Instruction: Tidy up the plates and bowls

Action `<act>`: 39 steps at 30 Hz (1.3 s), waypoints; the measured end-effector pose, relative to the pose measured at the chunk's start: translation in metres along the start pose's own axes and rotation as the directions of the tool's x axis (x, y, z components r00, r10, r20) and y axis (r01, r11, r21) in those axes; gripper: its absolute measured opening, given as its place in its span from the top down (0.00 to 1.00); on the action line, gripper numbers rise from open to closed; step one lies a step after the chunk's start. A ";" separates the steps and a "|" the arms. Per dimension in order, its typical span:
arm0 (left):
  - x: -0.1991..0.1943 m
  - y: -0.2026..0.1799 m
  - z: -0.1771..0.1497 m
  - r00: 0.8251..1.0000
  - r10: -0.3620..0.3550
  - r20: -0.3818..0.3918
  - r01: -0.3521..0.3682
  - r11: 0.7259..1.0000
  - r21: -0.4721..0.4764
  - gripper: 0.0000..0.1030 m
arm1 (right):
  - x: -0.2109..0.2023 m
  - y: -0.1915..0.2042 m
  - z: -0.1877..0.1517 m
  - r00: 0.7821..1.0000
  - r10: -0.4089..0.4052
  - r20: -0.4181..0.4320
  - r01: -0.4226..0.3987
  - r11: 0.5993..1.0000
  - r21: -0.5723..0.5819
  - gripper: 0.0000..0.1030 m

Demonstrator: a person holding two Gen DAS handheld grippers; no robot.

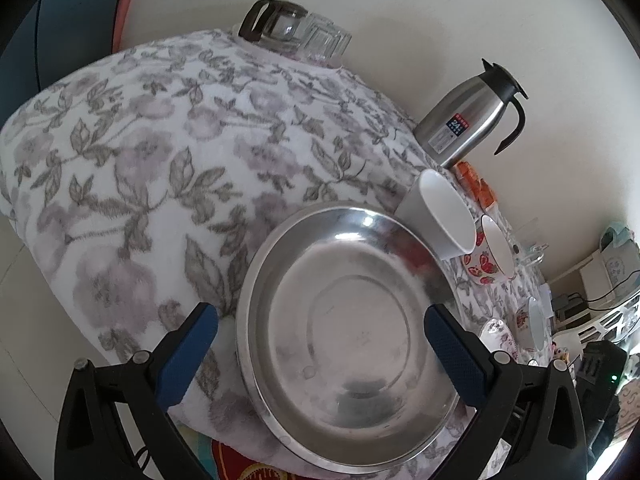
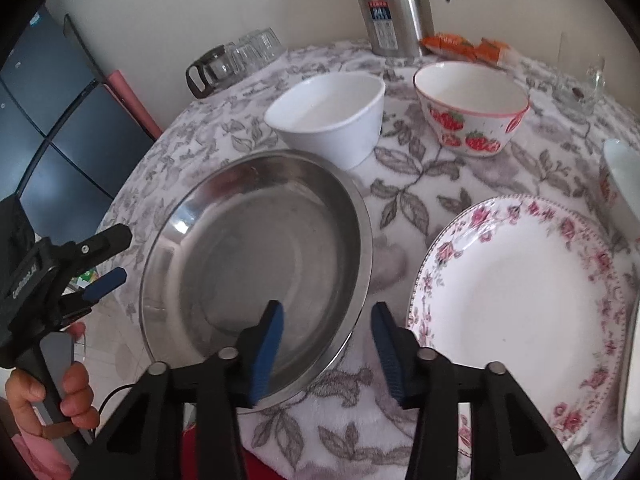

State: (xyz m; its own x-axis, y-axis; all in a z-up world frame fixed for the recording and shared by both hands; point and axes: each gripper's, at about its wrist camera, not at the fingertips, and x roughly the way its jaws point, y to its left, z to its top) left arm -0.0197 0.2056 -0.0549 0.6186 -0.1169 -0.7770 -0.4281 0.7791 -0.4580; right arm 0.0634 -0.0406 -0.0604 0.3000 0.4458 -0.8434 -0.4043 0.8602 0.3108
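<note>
Left claw [image 1: 320,344]: your jaws stand wide over the round stainless-steel basin [image 1: 348,336].
Right claw [image 2: 327,340]: narrowed, straddling its rim, nothing gripped.

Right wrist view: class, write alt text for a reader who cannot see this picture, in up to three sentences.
The right gripper straddles the near rim of a steel basin on a floral tablecloth, jaws apart. A rose-patterned plate lies to its right; a white bowl, a strawberry bowl and a steel flask stand behind. At left, a hand holds the left gripper.
</note>
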 end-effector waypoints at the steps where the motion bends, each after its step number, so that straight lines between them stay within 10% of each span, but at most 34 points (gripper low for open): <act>1: 0.001 0.001 0.002 1.000 0.001 -0.004 -0.001 1.000 -0.002 0.06 | 0.002 0.000 0.000 1.000 -0.004 -0.005 0.004 1.000 0.000 0.62; 18: 0.022 0.036 -0.004 0.995 0.063 -0.082 -0.070 0.994 -0.086 0.82 | 0.027 -0.008 0.006 0.998 -0.046 -0.042 0.048 0.998 0.040 0.85; 39: -0.016 0.004 0.001 0.992 0.123 -0.020 -0.122 0.992 0.002 0.83 | -0.015 -0.005 0.002 0.999 0.016 0.029 -0.017 0.999 0.035 0.84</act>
State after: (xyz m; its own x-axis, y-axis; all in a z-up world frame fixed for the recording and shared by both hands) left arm -0.0310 0.2109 -0.0435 0.5485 -0.0326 -0.8355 -0.4996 0.7885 -0.3587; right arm 0.0628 -0.0515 -0.0485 0.3182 0.4665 -0.8253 -0.3793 0.8605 0.3402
